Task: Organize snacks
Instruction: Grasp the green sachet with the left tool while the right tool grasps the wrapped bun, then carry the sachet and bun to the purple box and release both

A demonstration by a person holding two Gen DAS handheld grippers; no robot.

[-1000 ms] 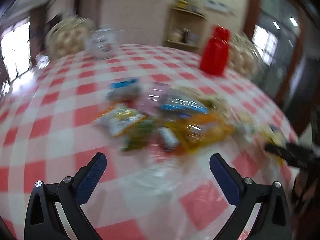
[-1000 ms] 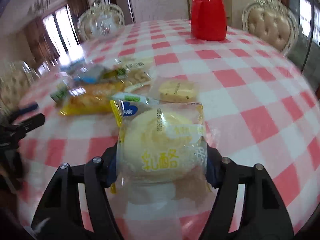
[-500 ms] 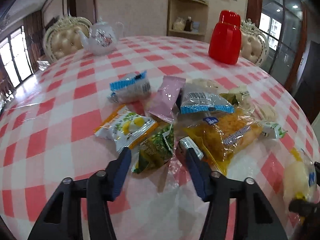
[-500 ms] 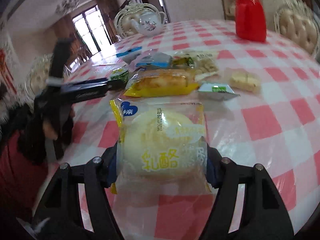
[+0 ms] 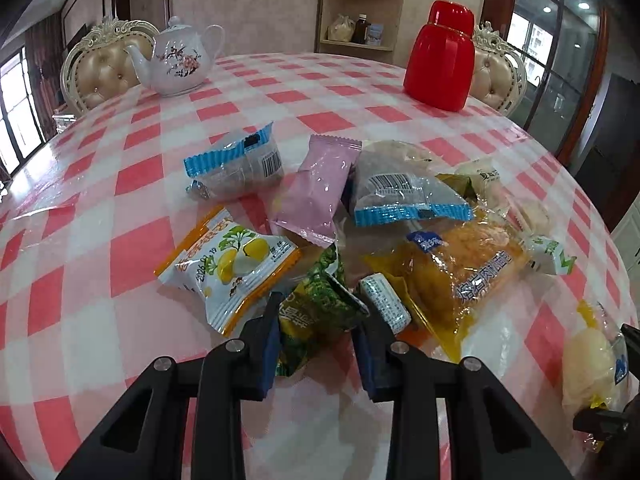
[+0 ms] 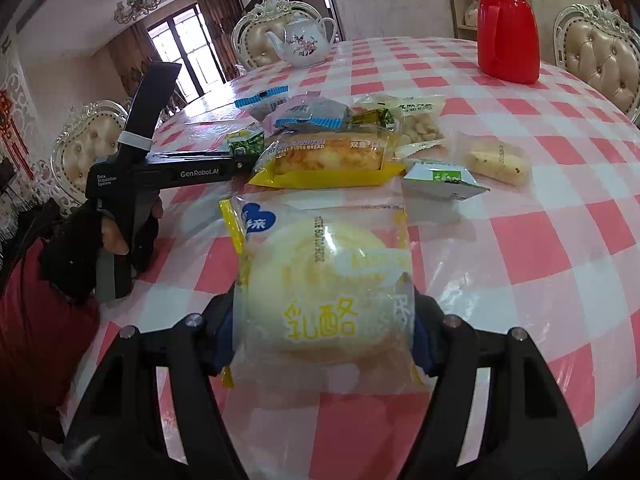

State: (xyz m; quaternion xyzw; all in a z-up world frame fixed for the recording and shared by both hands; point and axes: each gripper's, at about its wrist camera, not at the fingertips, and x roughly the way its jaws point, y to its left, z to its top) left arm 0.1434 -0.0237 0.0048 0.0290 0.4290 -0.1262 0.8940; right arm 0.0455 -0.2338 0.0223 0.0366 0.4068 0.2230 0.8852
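Snack sorting, early stage: most packets unsorted.
Left tool (image 5: 316,344) closing around green packet (image 5: 316,308) at the pile's (image 5: 360,216) near edge; right tool (image 6: 324,328) pinching cheese bun packet (image 6: 324,280) over the surface (image 6: 560,240).

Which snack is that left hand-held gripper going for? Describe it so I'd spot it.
On the red-checked table, look at the near edge of the snack pile. The left hand-held gripper is closing around a small green packet with yellow print, the only dark green one there.
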